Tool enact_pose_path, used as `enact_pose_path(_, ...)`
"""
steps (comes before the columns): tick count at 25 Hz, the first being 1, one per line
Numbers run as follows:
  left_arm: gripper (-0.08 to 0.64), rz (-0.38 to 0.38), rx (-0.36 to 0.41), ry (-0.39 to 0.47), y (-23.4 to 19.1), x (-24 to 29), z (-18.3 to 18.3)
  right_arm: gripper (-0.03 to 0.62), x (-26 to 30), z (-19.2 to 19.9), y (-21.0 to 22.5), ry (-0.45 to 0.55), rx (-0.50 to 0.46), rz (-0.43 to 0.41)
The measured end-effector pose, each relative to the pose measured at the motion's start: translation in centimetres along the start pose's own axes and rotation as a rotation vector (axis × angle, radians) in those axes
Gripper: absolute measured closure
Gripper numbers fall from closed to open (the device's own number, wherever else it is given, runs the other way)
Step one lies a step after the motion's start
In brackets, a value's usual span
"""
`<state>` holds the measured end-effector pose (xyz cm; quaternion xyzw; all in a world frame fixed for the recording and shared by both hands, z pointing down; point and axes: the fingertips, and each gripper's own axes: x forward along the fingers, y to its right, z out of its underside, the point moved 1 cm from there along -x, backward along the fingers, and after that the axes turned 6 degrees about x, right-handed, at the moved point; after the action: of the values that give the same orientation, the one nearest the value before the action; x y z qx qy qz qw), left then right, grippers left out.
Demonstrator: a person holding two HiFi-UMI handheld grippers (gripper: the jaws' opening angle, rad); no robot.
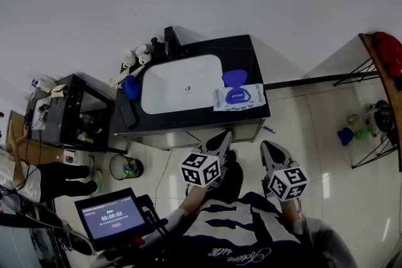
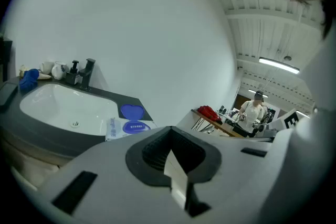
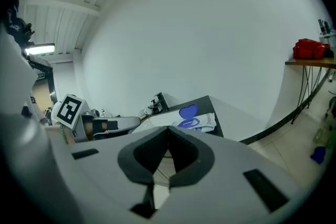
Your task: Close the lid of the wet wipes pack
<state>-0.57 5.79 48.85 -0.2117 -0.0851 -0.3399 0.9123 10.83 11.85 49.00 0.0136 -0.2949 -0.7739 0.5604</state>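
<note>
We are at the approach step: left tongs [image 1: 224, 135] and right tongs [image 1: 267, 146] closed, empty. The wet wipes pack [image 1: 239, 98] lies at twelve o'clock, lid [image 1: 233, 78] up; next we should reach and press it flat.

Print on the wet wipes pack [image 1: 239, 97] is too small to read; red bag [image 1: 389, 52] runs off the right edge.
</note>
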Motion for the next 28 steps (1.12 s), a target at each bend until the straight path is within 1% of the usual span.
enact_pose_path(3,0.56,0.018,0.029,-0.027,-4.3,1.9,-1.9,0.594,3.8,-1.9,0.0,0.017,0.005,0.019)
enact_pose_path(5,0.56,0.027,0.03,-0.052,-7.0,3.4,-2.4,0.594,6.3,-3.0,0.3,0.025,0.01,0.039)
enact_pose_path(7,0.56,0.028,0.032,-0.087,-9.4,4.6,-2.2,0.594,8.3,-3.9,0.4,0.027,0.012,0.058)
enact_pose_path(10,0.56,0.035,0.065,-0.155,-11.8,6.3,-1.3,0.594,10.3,-4.8,0.3,0.03,0.011,0.081)
enact_pose_path(15,0.56,0.07,0.063,-0.252,-13.4,8.8,1.7,0.594,11.7,-4.4,1.4,-0.015,0.02,0.126)
enact_pose_path(20,0.56,0.083,0.061,-0.312,-14.3,11.3,3.9,0.594,12.5,-4.1,2.7,-0.049,0.039,0.158)
enact_pose_path(26,0.56,0.07,0.069,-0.426,-15.4,12.8,6.5,0.594,14.2,-4.2,4.5,-0.096,0.032,0.155)
enact_pose_path(28,0.56,0.07,0.066,-0.446,-15.1,13.0,6.8,0.594,14.7,-4.6,5.4,-0.106,0.016,0.148)
